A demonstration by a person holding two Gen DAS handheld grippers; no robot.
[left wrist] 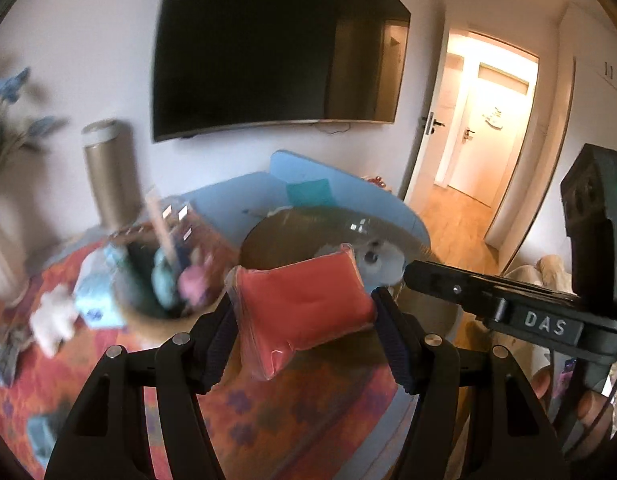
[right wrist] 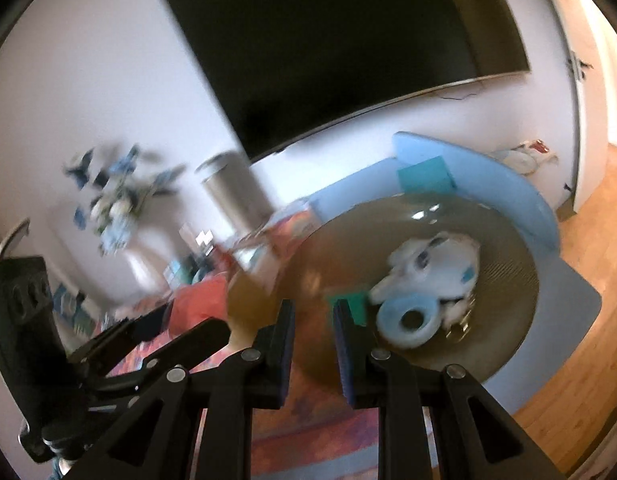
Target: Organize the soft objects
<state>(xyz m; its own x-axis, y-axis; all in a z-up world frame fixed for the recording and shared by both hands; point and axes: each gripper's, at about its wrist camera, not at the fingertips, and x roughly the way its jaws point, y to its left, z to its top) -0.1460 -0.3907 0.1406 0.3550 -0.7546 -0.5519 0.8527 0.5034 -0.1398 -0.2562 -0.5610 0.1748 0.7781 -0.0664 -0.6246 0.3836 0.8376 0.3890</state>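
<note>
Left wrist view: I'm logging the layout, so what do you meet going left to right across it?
Blue flowers → thermos → basket → red sponge in the left gripper → right gripper → doorway.

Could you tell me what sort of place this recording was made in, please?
Most likely a living room in a home. A large black flat-screen television hangs on the white wall, an open doorway leads to a hallway with wooden flooring, and a table with a colourful orange patterned tablecloth holds soft toys.

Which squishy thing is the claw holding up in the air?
The red sponge in clear wrap, pinched by the left claw. The light blue ring and the white plush lie in the brown bowl.
</note>
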